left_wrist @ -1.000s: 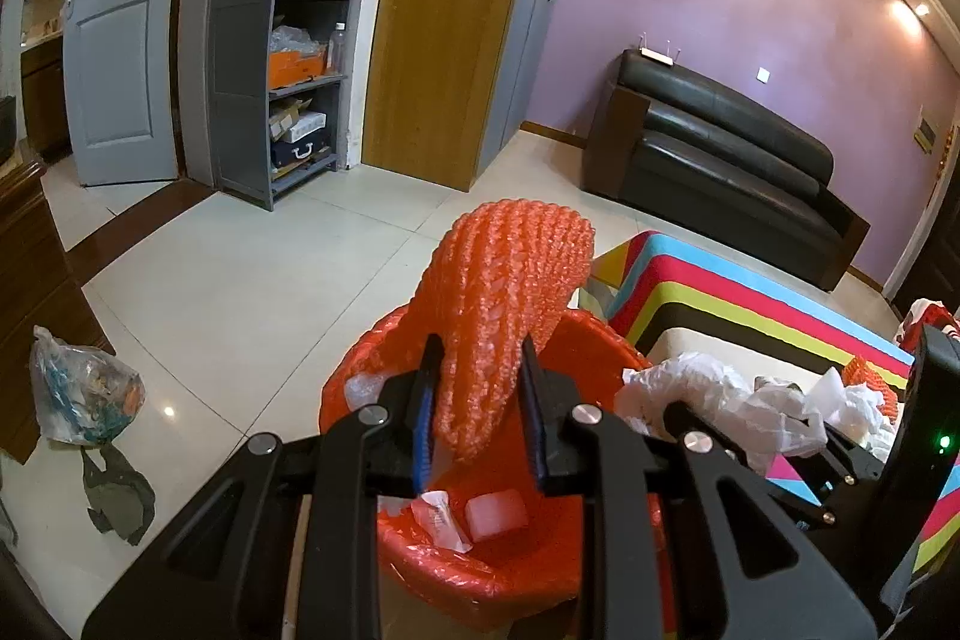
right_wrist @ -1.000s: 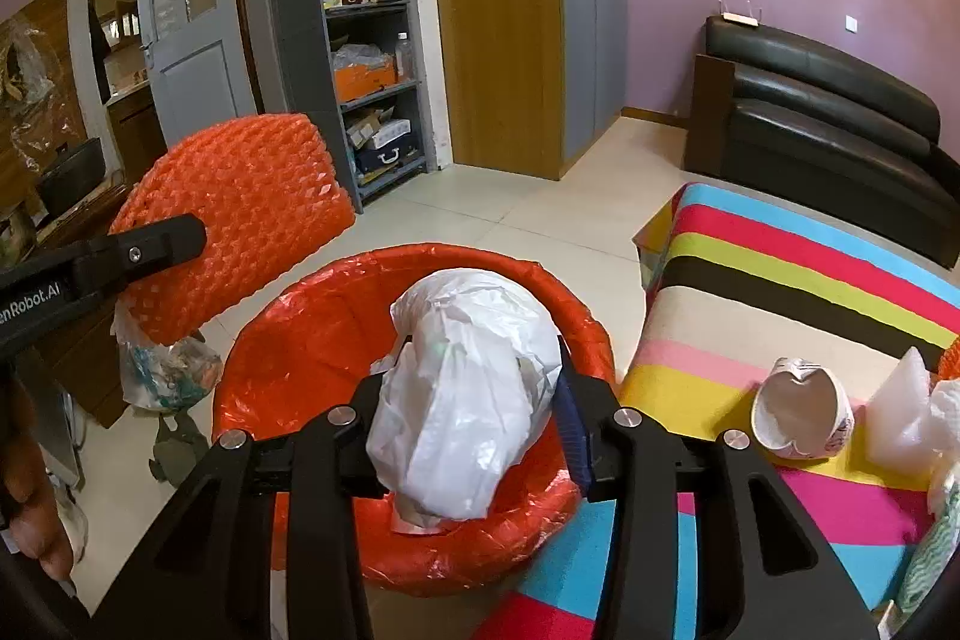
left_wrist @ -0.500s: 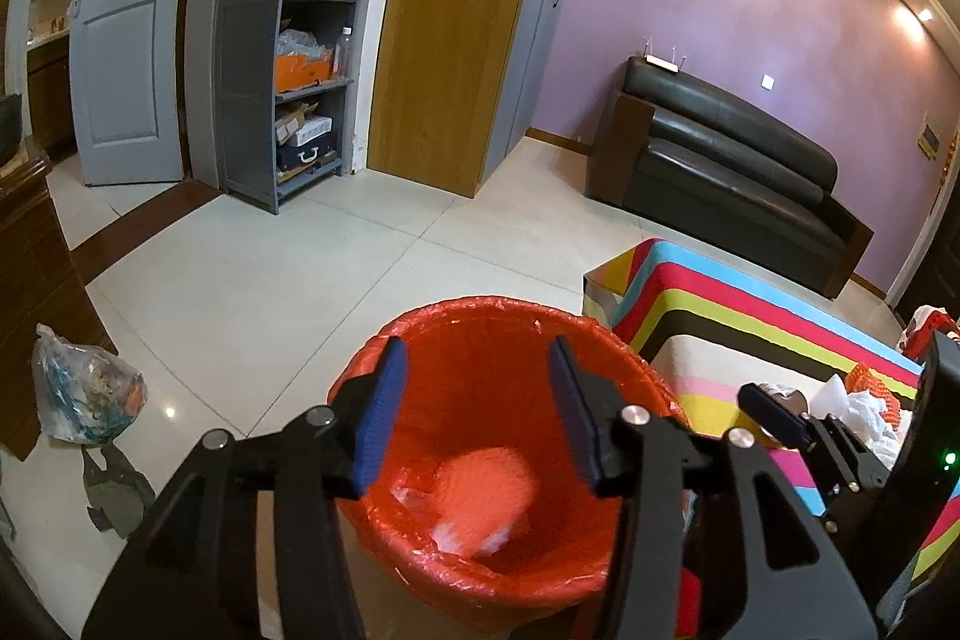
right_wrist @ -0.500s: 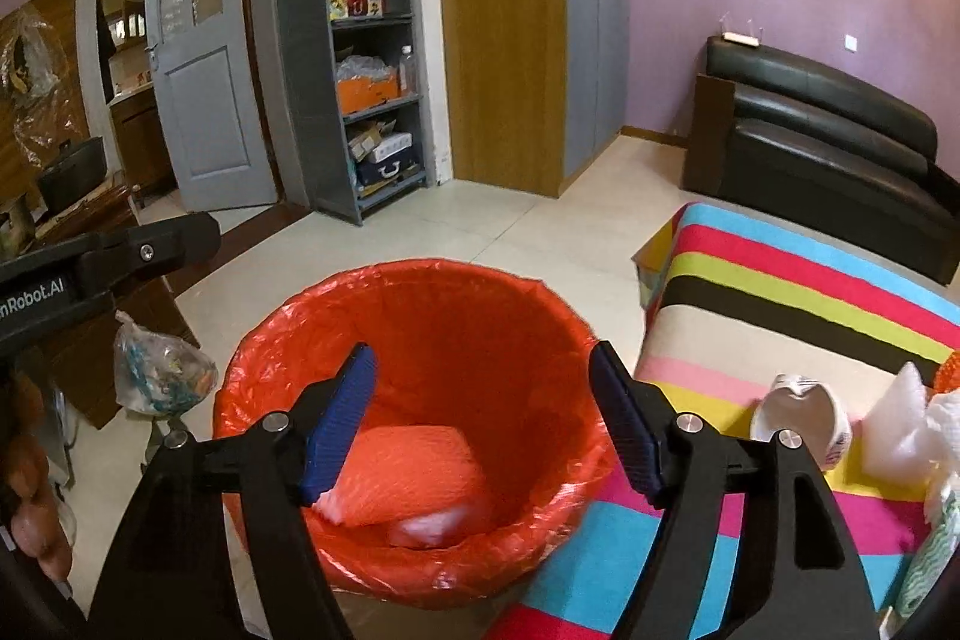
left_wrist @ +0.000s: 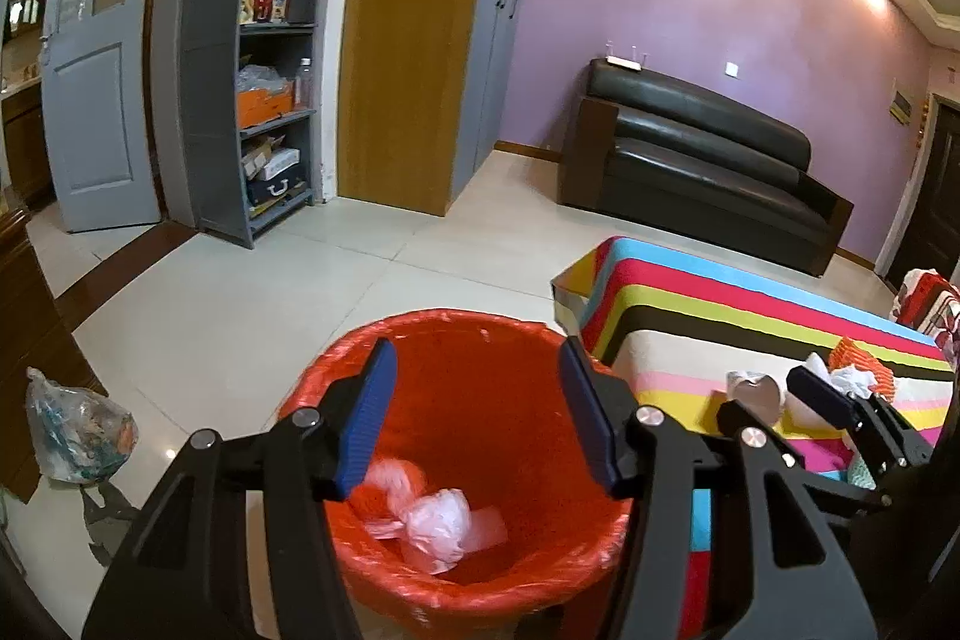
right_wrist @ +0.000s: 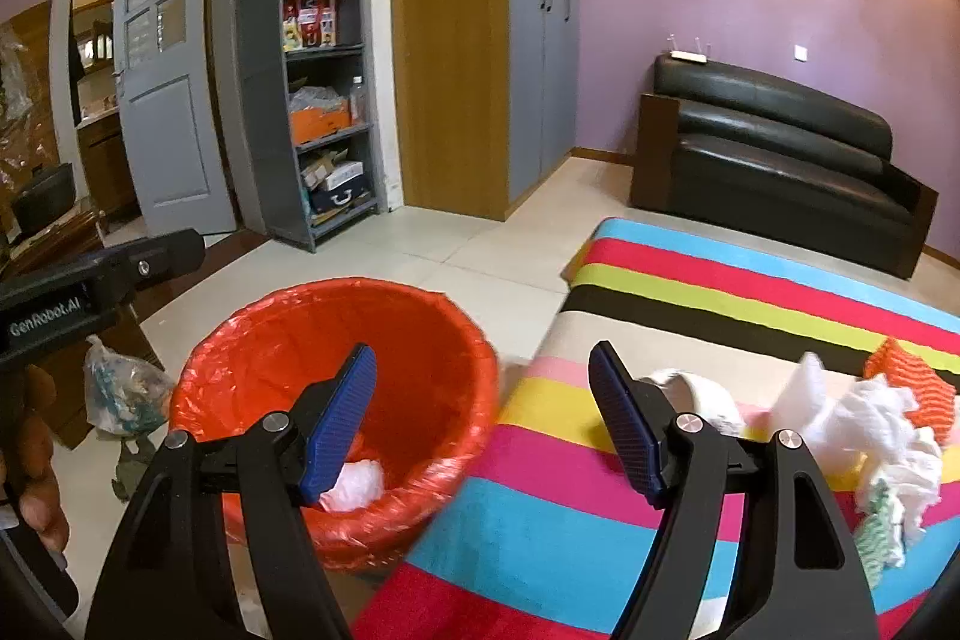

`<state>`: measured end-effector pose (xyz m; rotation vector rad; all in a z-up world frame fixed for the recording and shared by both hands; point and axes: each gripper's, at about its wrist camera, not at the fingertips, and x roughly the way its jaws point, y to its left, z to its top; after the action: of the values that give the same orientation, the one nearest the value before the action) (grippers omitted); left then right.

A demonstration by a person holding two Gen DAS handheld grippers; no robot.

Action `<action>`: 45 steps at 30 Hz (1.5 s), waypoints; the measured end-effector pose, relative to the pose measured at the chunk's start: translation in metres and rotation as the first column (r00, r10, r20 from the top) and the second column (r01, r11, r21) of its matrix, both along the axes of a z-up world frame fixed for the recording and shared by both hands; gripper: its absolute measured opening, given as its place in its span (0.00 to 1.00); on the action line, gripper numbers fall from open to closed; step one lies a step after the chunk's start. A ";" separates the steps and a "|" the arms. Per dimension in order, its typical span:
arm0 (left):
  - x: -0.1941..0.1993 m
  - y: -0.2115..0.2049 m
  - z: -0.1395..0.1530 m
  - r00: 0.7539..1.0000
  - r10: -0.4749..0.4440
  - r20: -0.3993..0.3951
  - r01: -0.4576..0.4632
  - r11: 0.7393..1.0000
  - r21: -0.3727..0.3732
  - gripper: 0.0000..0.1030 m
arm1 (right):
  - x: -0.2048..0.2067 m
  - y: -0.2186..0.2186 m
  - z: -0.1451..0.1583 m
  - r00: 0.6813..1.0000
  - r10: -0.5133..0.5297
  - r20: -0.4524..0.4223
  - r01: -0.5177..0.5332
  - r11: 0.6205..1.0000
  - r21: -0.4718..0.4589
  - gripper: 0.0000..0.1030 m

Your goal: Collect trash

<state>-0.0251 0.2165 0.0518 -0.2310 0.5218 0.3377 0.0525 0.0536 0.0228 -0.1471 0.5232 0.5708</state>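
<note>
Left wrist view: left gripper (left_wrist: 477, 409) hangs over the orange-lined bin (left_wrist: 480, 589); jaws have just been opening and stand apart with nothing between them. Dropped white plastic wad (left_wrist: 438, 520) and orange foam net (left_wrist: 384, 490) lie at the bottom of the bin. Right gripper (left_wrist: 774, 400) shows just right of the bin, toward the striped tabletop (left_wrist: 720, 304). Right wrist view: right gripper (right_wrist: 483, 415) straddles the bin's right rim – jaws have just been opening, now wide and empty. Remaining trash sits on the tabletop right of the bin: white cup-like shell (right_wrist: 702, 394), crumpled white tissue (right_wrist: 870, 430), orange net piece (right_wrist: 912, 382). Judgement: both drops done, next pick pending. To do it well – keep jaws wide, approach the tissue pile low, close on its bulk so loose scraps don't trail off the edge.
</note>
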 end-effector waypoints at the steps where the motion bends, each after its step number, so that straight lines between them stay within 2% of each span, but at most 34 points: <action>1: 0.002 -0.005 -0.001 1.000 -0.010 -0.001 0.010 1.000 0.003 0.53 | 0.000 -0.005 0.001 1.000 -0.006 0.001 0.006 1.000 0.000 0.68; 12: 0.018 -0.057 -0.008 0.993 -0.119 -0.007 0.120 0.993 0.021 0.53 | -0.004 -0.056 0.005 0.998 -0.069 0.013 0.069 0.998 -0.010 0.68; 20: 0.029 -0.098 -0.019 0.979 -0.204 -0.025 0.205 0.979 0.013 0.53 | -0.005 -0.101 0.006 0.991 -0.132 0.033 0.133 0.991 -0.030 0.68; 31: 0.041 -0.150 -0.038 0.948 -0.311 -0.067 0.312 0.950 0.007 0.53 | -0.002 -0.157 -0.002 0.979 -0.203 0.033 0.204 0.977 -0.066 0.68; 45: 0.044 -0.213 -0.063 0.892 -0.439 -0.110 0.440 0.898 -0.019 0.53 | 0.001 -0.207 -0.010 0.960 -0.276 0.040 0.279 0.956 -0.094 0.68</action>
<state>0.0184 0.0034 -0.0110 -0.0822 0.6664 -0.0921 0.0538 -0.1532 0.0130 -0.1718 0.5359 0.2682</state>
